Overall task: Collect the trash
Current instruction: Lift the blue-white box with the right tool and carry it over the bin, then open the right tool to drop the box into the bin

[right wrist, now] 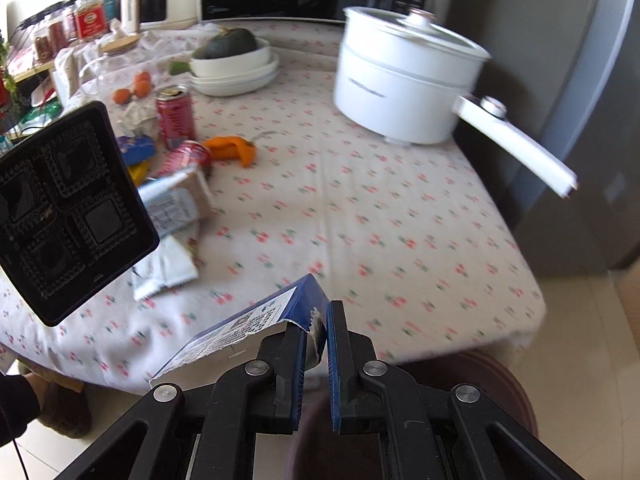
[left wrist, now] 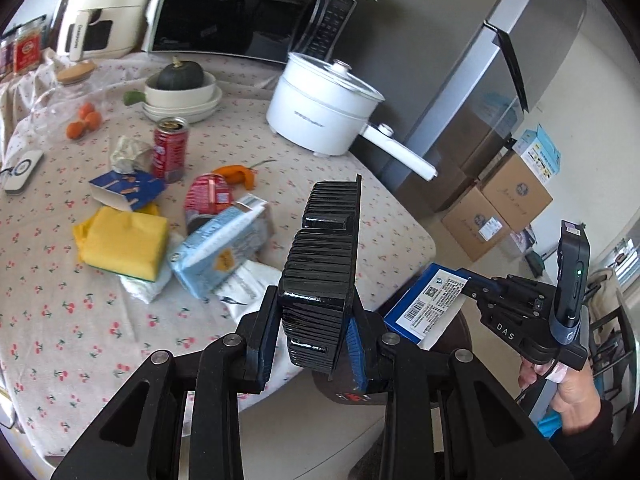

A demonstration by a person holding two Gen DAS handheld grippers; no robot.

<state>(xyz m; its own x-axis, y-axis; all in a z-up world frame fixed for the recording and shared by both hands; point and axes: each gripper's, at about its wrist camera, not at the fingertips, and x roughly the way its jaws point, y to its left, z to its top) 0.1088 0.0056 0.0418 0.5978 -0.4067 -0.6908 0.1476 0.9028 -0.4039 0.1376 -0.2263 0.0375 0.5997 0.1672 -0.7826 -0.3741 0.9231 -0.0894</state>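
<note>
My left gripper (left wrist: 314,332) is shut on a black ribbed plastic food tray (left wrist: 324,264), held on edge above the table's front edge; the tray also shows in the right wrist view (right wrist: 72,212). My right gripper (right wrist: 318,340) is shut on the torn flap of a blue and white carton (right wrist: 248,320), also seen in the left wrist view (left wrist: 428,304), held over a dark round bin (right wrist: 500,392) on the floor. Trash on the cloth: a red can (left wrist: 170,148), a crushed red can (left wrist: 208,196), a light blue carton (left wrist: 218,252), a crumpled tissue (left wrist: 128,154), orange peel (left wrist: 236,174), white wrappers (left wrist: 248,284).
A white electric pot (left wrist: 324,108) with a long handle stands at the back right. A yellow sponge (left wrist: 124,244), a small blue box (left wrist: 128,190), bowls with a squash (left wrist: 182,92), oranges (left wrist: 82,122), a microwave (left wrist: 248,12). Fridge (left wrist: 500,80) and cardboard boxes (left wrist: 496,208) at right.
</note>
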